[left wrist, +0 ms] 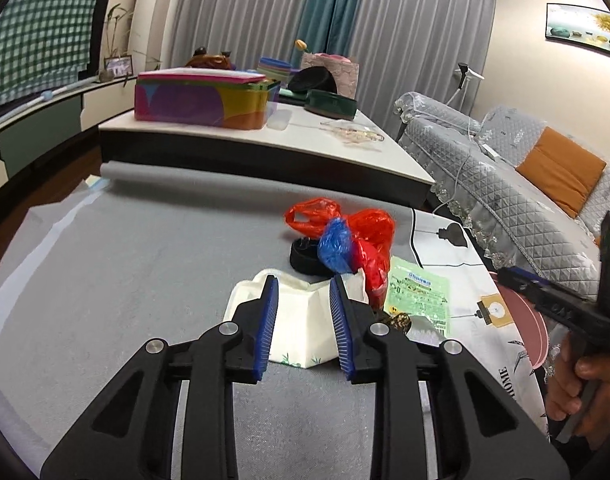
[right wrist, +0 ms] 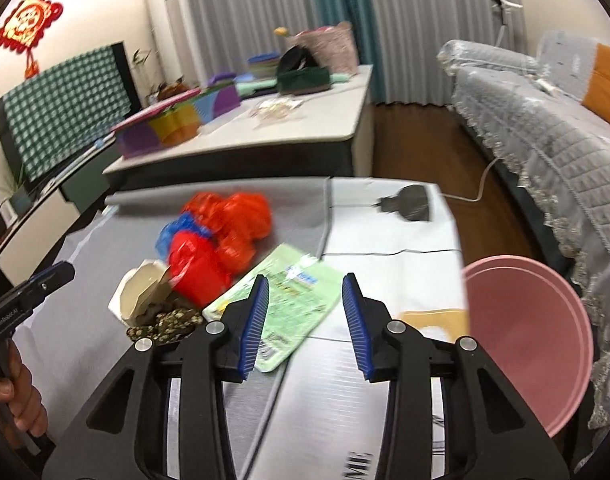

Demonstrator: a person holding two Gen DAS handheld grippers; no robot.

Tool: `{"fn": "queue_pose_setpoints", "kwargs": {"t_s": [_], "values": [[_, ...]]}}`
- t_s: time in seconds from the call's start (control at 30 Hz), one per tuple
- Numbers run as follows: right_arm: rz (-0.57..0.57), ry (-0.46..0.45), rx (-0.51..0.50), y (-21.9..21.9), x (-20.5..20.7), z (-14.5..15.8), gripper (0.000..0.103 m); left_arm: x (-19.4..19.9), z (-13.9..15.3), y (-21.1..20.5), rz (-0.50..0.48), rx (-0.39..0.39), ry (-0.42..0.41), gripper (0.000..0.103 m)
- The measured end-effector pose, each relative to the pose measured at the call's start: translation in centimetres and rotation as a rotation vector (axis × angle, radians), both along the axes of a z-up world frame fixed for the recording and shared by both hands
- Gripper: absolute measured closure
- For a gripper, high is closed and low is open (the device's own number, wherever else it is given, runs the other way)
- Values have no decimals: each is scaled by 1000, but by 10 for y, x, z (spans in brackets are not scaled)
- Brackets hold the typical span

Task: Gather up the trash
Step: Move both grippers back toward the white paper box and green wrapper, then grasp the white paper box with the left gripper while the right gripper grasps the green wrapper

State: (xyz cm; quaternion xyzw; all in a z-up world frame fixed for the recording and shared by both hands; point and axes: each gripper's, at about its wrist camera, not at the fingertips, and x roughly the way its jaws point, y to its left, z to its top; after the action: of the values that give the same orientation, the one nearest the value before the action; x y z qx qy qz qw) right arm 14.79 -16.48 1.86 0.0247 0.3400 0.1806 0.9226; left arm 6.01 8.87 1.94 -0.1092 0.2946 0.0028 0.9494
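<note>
A pile of trash lies on the grey cloth [left wrist: 125, 272]. It holds a crumpled white carton [left wrist: 297, 328], red plastic bags [left wrist: 369, 232], a blue bag [left wrist: 335, 244] and a green packet [left wrist: 419, 292]. My left gripper [left wrist: 302, 280] hangs open over the white carton, a blue pad on either side of its raised fold; no pad presses on it. In the right wrist view my right gripper [right wrist: 304, 278] is open just above the green packet [right wrist: 293, 300], holding nothing. A pink bin [right wrist: 525, 332] stands at the table's right edge.
A black round object [left wrist: 305, 258] and a spotted brown scrap [right wrist: 169, 320] lie in the pile. A black plug with a cord [right wrist: 409, 204] rests on the white cover. Behind stands a low table with a colourful box [left wrist: 201, 100]. A grey sofa [left wrist: 505, 184] is at the right.
</note>
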Motion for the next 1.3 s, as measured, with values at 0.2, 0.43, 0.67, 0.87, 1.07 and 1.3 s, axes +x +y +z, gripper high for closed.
{"fn": "queue_pose_setpoints", "kwargs": {"t_s": [0.2,0.43,0.67,0.87,1.07,1.3], "values": [[75,40,-46,32,6,-21,64,7,-8,-11,-50,-16,20,76],[149,78,-109,55,13,-39,64,18,-14,-22,-88,-24,34,76],[213,100,-172,71,14,-55,64,29,-21,-27,-110,-34,52,76],[232,93,-220,76,14,-60,64,37,-26,-35,-119,-7,69,76],[232,91,-219,76,15,-59,75,42,-30,-39,-111,30,95,85],[198,66,-229,69,17,-54,95,43,-34,-34,-87,53,120,95]]}}
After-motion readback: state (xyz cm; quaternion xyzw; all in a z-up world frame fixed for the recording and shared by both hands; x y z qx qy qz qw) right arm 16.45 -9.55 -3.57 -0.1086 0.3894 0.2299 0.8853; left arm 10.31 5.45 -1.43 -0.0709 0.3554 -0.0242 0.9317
